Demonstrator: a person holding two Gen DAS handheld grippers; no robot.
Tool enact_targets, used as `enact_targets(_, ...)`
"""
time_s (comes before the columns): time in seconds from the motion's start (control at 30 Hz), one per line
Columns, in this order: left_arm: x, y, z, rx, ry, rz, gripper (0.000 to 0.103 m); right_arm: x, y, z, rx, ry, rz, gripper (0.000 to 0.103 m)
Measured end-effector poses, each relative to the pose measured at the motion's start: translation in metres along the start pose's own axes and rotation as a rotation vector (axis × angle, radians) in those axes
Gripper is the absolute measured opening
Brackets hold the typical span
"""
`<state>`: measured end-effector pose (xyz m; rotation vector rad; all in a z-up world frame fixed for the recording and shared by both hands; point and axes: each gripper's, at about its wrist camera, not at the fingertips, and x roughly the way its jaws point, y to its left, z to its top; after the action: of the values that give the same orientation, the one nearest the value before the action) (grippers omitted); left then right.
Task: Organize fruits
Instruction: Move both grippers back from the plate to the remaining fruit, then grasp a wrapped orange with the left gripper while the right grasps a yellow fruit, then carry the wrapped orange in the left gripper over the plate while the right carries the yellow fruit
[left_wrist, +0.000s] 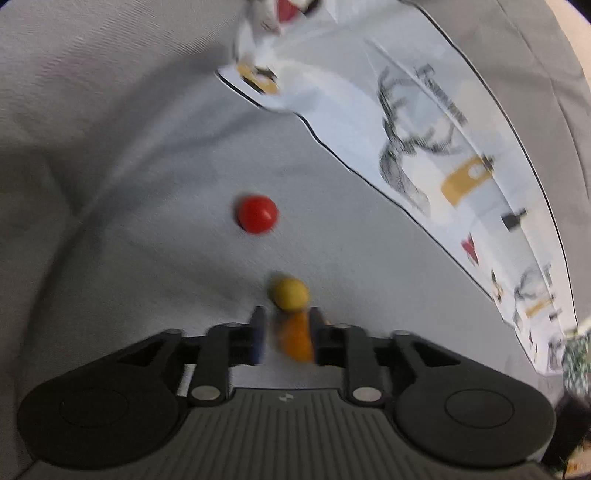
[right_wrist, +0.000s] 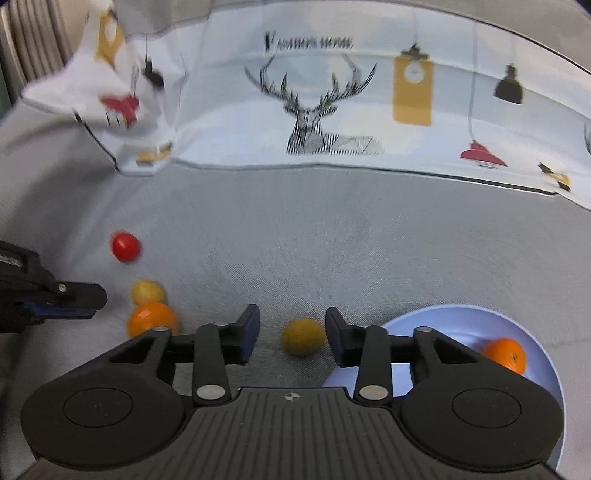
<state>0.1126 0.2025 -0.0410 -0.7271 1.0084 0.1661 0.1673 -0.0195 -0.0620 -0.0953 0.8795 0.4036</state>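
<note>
In the left wrist view my left gripper (left_wrist: 288, 330) stands open around an orange fruit (left_wrist: 295, 341), with a small gap at the left pad. A yellow fruit (left_wrist: 290, 293) lies just past its tips and a red fruit (left_wrist: 257, 214) further on. In the right wrist view my right gripper (right_wrist: 291, 328) is open, and a dull yellow fruit (right_wrist: 303, 336) lies on the cloth between its fingers, nearer the right one. At the left edge of that view is the left gripper (right_wrist: 94, 299), by the orange fruit (right_wrist: 152, 319), yellow fruit (right_wrist: 147, 291) and red fruit (right_wrist: 125, 246).
A pale blue plate (right_wrist: 461, 319) sits at the lower right, holding another orange (right_wrist: 506, 355). Everything rests on a grey cloth surface (right_wrist: 332, 240). A white patterned cloth (right_wrist: 314, 110) with a deer print covers the far side, crumpled at its left end (right_wrist: 118, 99).
</note>
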Motion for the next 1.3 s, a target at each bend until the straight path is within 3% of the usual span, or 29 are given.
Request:
enact_targets(0.03, 0.003, -0.004, -0.002, 0.022, 0.008, 0.001, 0.044, 0.007, 0.002, 0.001, -0.015, 0.018, -0.014, 0.041)
enact_targets(0.13, 0.011, -0.016, -0.007, 0.08, 0.03, 0.001, 0.05, 0.021, 0.006, 0.0, -0.038, 0.058, -0.036, 0.041)
enact_targets(0.23, 0.019, -0.025, -0.012, 0.123, 0.038, 0.031, 0.05, 0.024, 0.01, 0.0, -0.049, 0.046, -0.04, 0.039)
enact_targets(0.33, 0.029, -0.031, -0.016, 0.159, 0.055, 0.065, 0.05, 0.023, 0.011, -0.001, -0.061, 0.038, -0.025, 0.029)
enact_targets(0.5, 0.035, -0.037, -0.019, 0.222, 0.044, 0.112, 0.042, 0.018, 0.008, -0.004, -0.051, 0.034, -0.003, 0.029)
enact_targets(0.8, 0.007, -0.035, -0.029, 0.215, 0.001, 0.134, 0.041, -0.015, 0.027, -0.024, -0.087, -0.005, 0.069, 0.029)
enact_targets(0.97, -0.012, -0.033, -0.04, 0.281, -0.013, 0.241, 0.042, -0.032, 0.036, -0.041, -0.072, 0.025, 0.117, 0.029)
enact_targets(1.1, -0.011, -0.033, -0.046, 0.337, 0.021, 0.274, 0.042, -0.034, 0.047, -0.057, -0.08, 0.078, 0.168, 0.029)
enact_targets(1.2, -0.003, -0.034, -0.051, 0.373, 0.059, 0.304, 0.042, -0.025, 0.05, -0.065, -0.089, 0.13, 0.165, 0.029)
enact_targets(1.3, 0.003, -0.037, -0.054, 0.399, 0.068, 0.318, 0.042, -0.023, 0.053, -0.066, -0.1, 0.126, 0.16, 0.029)
